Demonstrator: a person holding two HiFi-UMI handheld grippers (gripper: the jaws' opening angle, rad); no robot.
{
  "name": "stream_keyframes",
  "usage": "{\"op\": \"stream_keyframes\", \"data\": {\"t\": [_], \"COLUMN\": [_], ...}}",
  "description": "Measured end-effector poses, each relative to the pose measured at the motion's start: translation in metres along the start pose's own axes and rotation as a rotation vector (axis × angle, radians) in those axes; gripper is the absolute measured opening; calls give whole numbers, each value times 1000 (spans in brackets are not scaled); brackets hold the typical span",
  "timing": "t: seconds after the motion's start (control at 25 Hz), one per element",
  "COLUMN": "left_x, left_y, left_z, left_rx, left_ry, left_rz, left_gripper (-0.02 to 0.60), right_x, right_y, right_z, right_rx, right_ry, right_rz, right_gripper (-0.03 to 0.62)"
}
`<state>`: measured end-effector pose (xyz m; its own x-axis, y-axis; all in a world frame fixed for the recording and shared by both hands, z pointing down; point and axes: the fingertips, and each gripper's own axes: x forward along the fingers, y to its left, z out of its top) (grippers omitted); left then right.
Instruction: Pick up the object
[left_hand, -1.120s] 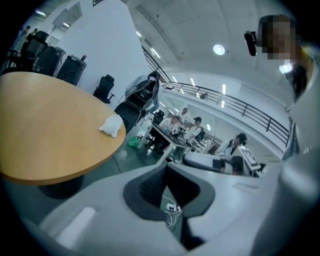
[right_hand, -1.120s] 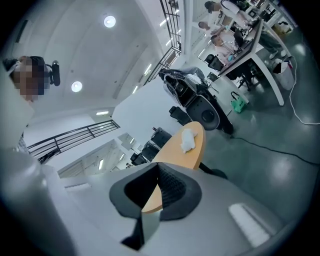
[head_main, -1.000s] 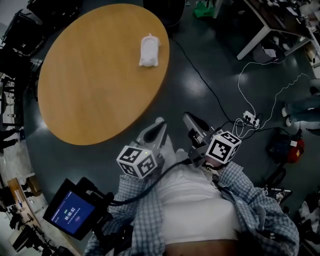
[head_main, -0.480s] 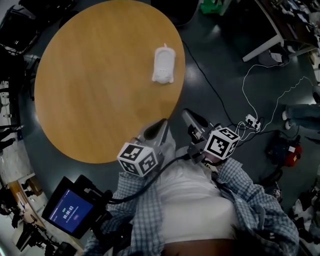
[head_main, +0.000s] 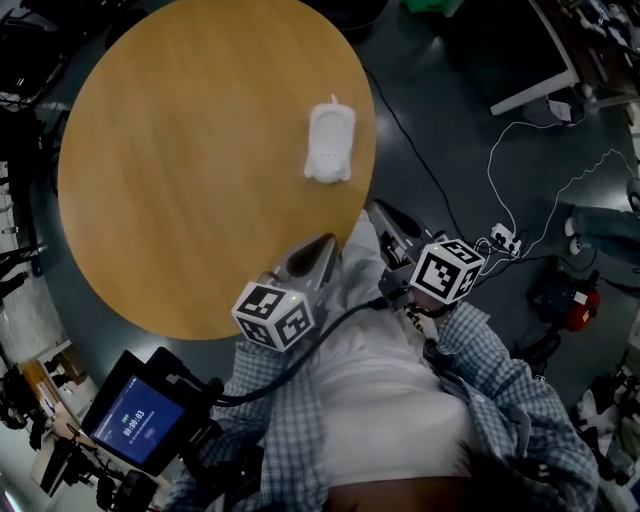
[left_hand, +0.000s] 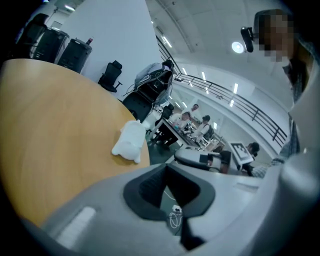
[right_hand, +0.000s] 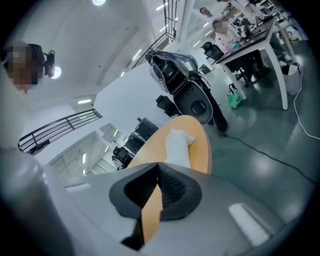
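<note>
Head view: the white soft toy lies on the round wooden table, close to its right edge. Its long axis runs nearly straight up and down the picture. The narrow end with a small tip points to the top, and the wider end with two stubby bumps points down, toward the person. The left gripper reaches just over the near rim of the table, and the right gripper is beside it over the dark floor. Both are short of the toy and apart from it.

Left gripper view: the left gripper has its pads pressed together and nothing is pinched. The toy sits ahead and to the left by the table edge, its stubby end nearer and its length running away.

Right gripper view: the right gripper is likewise closed and empty. The toy lies straight ahead, lengthwise along the line of sight on the table.
</note>
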<state>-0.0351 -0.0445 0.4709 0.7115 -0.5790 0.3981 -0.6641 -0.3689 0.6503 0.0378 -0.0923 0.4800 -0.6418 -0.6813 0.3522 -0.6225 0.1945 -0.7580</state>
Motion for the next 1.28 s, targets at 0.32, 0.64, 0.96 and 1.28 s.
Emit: {"op": "stream_keyframes", "data": {"t": [0.32, 0.64, 0.96, 1.28], "left_x": [8, -3, -8, 2], "left_y": [3, 16, 22, 23], "left_z": [16, 20, 19, 27], "left_rx": [-65, -120, -161, -171], "left_ry": [-45, -75, -94, -105], "left_rz": [60, 158, 224, 236], "left_gripper": [3, 3, 3, 3], "right_x": [30, 57, 77, 95], "right_y": [-12, -12, -22, -26], "right_z": [12, 10, 3, 11], "right_rx": [2, 9, 31, 39], "right_ry": [90, 180, 248, 276], "right_rz": [11, 48, 54, 60], "right_gripper": [20, 72, 130, 164]}}
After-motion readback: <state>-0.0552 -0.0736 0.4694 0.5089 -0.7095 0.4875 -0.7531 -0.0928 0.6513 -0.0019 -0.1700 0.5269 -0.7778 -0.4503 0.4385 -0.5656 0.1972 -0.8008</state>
